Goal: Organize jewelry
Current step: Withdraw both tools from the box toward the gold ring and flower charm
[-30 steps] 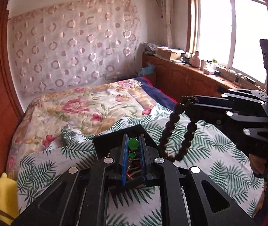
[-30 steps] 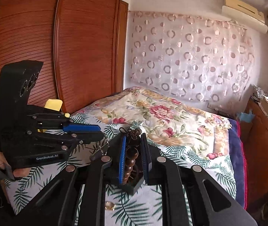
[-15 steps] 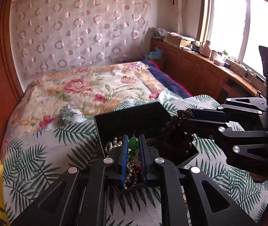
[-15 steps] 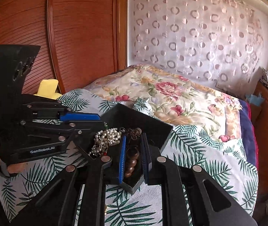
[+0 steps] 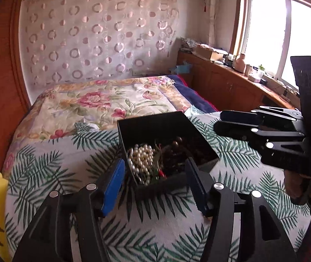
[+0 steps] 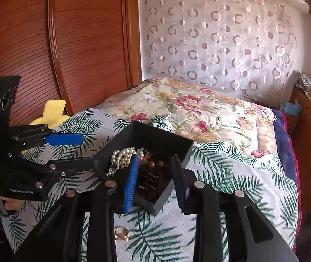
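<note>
A black open box (image 5: pixel 151 124) (image 6: pixel 155 134) sits on the palm-leaf bedspread. In it lie a white pearl necklace (image 5: pixel 142 160) (image 6: pixel 122 156), a dark brown bead bracelet (image 5: pixel 177 150) (image 6: pixel 154 164) and a green-and-red piece (image 5: pixel 158 171). My left gripper (image 5: pixel 155 174) is open and empty, its fingers on either side of the box's near corner. My right gripper (image 6: pixel 155 172) is open and empty just above the box's near edge; it also shows in the left wrist view (image 5: pixel 236 122). A gold ring (image 6: pixel 121 232) lies on the bedspread beneath the right gripper.
A floral quilt (image 5: pixel 103 102) covers the far half of the bed. A yellow plush toy (image 6: pixel 50 113) lies by the wooden wardrobe (image 6: pixel 57 43). A wooden sideboard (image 5: pixel 232 83) with clutter runs under the window at right.
Both grippers have opened. The green pendant left the left gripper and the brown bead bracelet left the right gripper; both now lie in the box.
</note>
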{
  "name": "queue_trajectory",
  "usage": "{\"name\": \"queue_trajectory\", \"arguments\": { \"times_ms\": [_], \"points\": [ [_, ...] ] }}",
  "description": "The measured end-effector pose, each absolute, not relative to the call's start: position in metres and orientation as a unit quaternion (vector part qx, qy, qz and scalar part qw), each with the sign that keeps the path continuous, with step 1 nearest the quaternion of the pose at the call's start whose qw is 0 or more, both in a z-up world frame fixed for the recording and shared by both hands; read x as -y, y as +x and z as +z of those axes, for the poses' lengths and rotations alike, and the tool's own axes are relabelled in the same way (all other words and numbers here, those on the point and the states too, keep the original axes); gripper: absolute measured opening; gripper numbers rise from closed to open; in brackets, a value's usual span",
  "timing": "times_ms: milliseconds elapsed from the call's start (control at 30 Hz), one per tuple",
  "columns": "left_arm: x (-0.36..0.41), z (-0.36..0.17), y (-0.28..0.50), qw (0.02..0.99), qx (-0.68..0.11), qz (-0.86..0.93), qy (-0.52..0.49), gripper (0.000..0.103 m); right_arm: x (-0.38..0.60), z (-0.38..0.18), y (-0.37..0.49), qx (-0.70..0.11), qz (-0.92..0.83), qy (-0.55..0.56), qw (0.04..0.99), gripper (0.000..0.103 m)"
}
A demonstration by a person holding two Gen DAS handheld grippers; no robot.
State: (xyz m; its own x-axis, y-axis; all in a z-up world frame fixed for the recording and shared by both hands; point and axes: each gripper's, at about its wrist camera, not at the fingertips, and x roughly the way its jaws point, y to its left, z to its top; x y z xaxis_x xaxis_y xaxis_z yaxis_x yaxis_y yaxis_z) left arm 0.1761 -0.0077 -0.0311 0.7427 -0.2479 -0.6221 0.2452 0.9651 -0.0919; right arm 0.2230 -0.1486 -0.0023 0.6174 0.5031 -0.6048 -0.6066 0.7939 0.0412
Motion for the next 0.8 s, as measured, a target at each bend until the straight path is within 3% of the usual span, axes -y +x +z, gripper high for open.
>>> {"name": "queue_trajectory", "arguments": {
  "times_ms": [133, 567, 800],
  "points": [
    [0.007, -0.038, 0.157, 0.932, -0.336, -0.135, -0.006, 0.061, 0.159, -0.011, 0.204, -0.316, 0.306, -0.084, 0.894, 0.034],
    [0.051, -0.089, 0.141, 0.902, -0.397, -0.167, 0.021, 0.061, 0.204, -0.049, 0.16, -0.347, 0.271, -0.056, 0.896, 0.034],
    [0.079, -0.1, 0.142, 0.892, -0.409, -0.184, 0.053, 0.038, 0.218, -0.062, 0.16, -0.36, 0.259, -0.041, 0.895, 0.034]
  ]
}}
